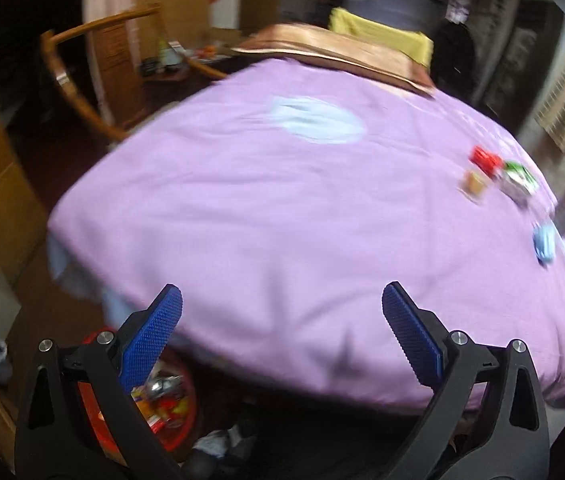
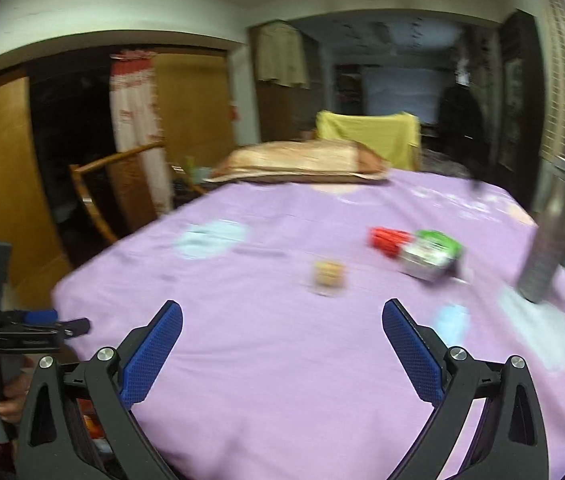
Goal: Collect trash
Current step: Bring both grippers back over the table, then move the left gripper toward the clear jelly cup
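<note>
Trash lies on a purple bedsheet (image 2: 266, 380): a red wrapper (image 2: 388, 240), a green and white packet (image 2: 430, 256), a small tan piece (image 2: 328, 274) and a light blue scrap (image 2: 450, 324). My right gripper (image 2: 282, 308) is open and empty, hanging over the sheet short of the tan piece. In the left wrist view the same red wrapper (image 1: 484, 160), packet (image 1: 518, 182), tan piece (image 1: 474, 184) and blue scrap (image 1: 544, 242) sit far right. My left gripper (image 1: 282, 300) is open and empty over the bed's near corner, above a red bin (image 1: 178, 412) holding wrappers.
A grey bottle-like thing (image 2: 546, 256) stands at the bed's right side. A tan pillow (image 2: 302, 164) lies at the far end, before a yellow-draped chair (image 2: 370, 136). A wooden chair (image 1: 74, 80) stands left of the bed. A hand (image 2: 14, 400) holds the other tool.
</note>
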Demonstrator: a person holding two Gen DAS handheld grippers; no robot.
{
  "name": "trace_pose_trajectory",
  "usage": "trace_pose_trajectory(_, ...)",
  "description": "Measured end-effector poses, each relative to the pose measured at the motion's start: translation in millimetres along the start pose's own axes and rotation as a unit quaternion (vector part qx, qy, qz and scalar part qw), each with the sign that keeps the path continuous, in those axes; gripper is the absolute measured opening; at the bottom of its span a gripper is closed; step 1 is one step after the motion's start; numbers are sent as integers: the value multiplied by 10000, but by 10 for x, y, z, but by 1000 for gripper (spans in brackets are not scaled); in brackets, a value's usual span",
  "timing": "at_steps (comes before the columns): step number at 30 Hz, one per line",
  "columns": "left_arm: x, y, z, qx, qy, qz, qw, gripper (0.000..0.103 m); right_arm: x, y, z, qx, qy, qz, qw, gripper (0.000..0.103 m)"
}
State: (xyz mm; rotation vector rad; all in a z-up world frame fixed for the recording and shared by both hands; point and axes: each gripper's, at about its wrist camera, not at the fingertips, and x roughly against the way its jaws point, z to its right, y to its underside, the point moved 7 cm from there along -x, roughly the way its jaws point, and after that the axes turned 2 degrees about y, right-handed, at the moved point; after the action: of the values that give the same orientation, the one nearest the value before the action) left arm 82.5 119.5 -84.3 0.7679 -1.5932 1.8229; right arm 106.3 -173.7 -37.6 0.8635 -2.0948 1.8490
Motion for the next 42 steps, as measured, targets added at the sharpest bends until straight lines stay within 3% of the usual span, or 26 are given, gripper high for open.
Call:
trace_pose_trajectory(5,-376,-168,587,-490,273,-206,9982,96,-251,282,651,20,822,-454,9956,98)
trace_pose_trajectory(9,-717,-313,1031,-787,491,-448,9947,96,-413,473,1050,-192,1072,-798,9908,98)
trace_pose_trajectory(13,-938,-443,1361,-1106,531,-566,9908,96,-505,513,1295,-347,1235,-863,9880,98)
trace_pose_trajectory(24,-1539,-623,2132,-1646,766,-892,9793,97,-647,594,1511,-887,1062,-1126,9840,98)
trace_pose_trajectory(34,-1960,-856,2463,-1804,775,-1157,9737,97,-686,622,1536,-1044,919,-1254,9823,98)
trace_pose_trajectory(36,-2026,-908,2465,-1852,646,-1038,9751,97,-682,628,1563,-1140,890,-1248,9816,98)
trace_pose_trajectory(42,-2014,-929,2464,-1940,717,-638,9763,98,-726,655,1613,-1320,829,-1364,9783,98)
